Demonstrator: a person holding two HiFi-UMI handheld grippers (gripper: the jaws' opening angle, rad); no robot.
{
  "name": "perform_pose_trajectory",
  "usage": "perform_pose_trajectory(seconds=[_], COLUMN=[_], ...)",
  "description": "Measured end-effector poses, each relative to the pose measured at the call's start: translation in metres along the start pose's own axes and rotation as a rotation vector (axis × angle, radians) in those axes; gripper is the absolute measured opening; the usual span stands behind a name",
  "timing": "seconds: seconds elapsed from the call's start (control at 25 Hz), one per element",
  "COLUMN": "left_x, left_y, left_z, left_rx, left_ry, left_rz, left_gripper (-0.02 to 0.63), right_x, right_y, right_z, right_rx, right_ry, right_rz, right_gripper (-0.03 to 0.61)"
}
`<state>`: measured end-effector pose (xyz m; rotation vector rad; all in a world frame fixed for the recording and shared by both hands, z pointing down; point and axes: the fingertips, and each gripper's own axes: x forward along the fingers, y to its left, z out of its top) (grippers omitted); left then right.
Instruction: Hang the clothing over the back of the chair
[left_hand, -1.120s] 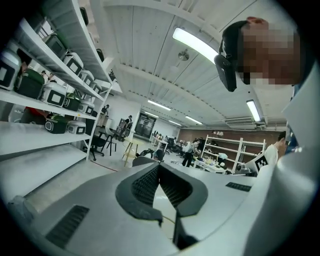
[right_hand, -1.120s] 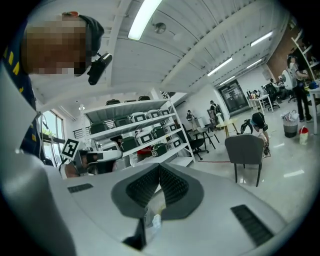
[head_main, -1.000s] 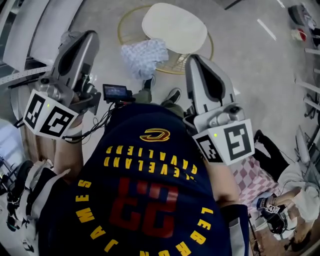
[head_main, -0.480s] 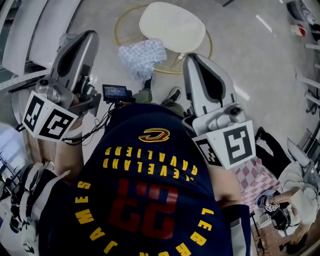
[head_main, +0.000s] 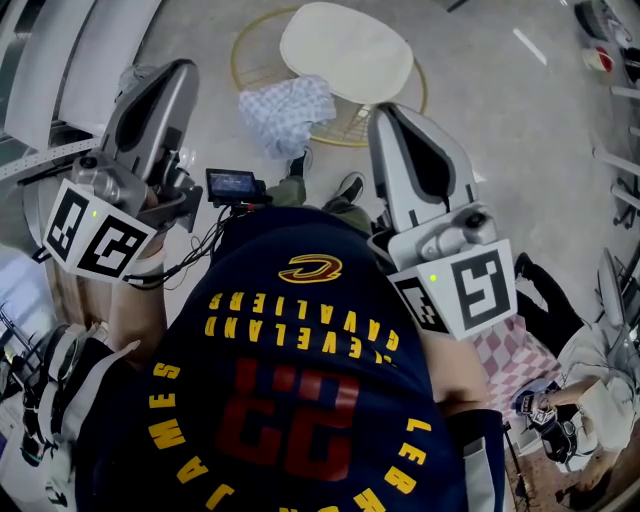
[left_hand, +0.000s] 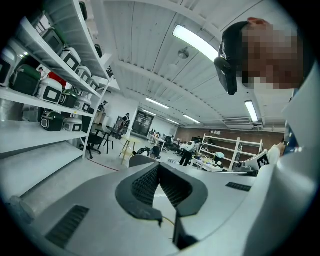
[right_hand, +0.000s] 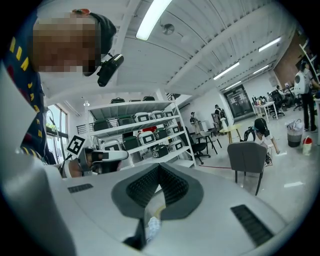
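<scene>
A pale blue-and-white checked garment (head_main: 288, 110) lies bunched on the left rim of a round chair (head_main: 345, 50) with a cream seat and a gold wire frame, on the floor ahead of me. Both grippers are held up in front of my navy jersey, apart from the garment and well above it. My left gripper (head_main: 172, 70) is shut with nothing in it; its pads (left_hand: 150, 182) meet at the tip. My right gripper (head_main: 385, 110) is also shut and empty; below its pads (right_hand: 172, 185) a scrap of the checked garment (right_hand: 152, 225) shows far beneath.
White shelving with cases (left_hand: 55, 90) stands to the left. A grey chair (right_hand: 247, 157) and other people at work tables stand further off. A small screen on cables (head_main: 230, 185) hangs by my chest. A pink checked cloth (head_main: 510, 355) and a seated person (head_main: 590, 400) are at the right.
</scene>
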<state>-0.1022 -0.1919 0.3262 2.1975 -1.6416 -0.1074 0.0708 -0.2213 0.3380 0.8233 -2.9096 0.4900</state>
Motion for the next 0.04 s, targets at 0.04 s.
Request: perform_pose_trajectory(seconds=[0.04], left_x=[0.0003], left_y=[-0.0003], left_z=[-0.0002], left_rx=[0.000], left_ry=[0.001], left_rz=[0.000], left_gripper=[0.003], right_x=[0.0001], right_y=[-0.0001], right_z=[0.0003], right_rx=[-0.002], right_ry=[0.001], right_rz=[0.001], right_gripper=[0.009])
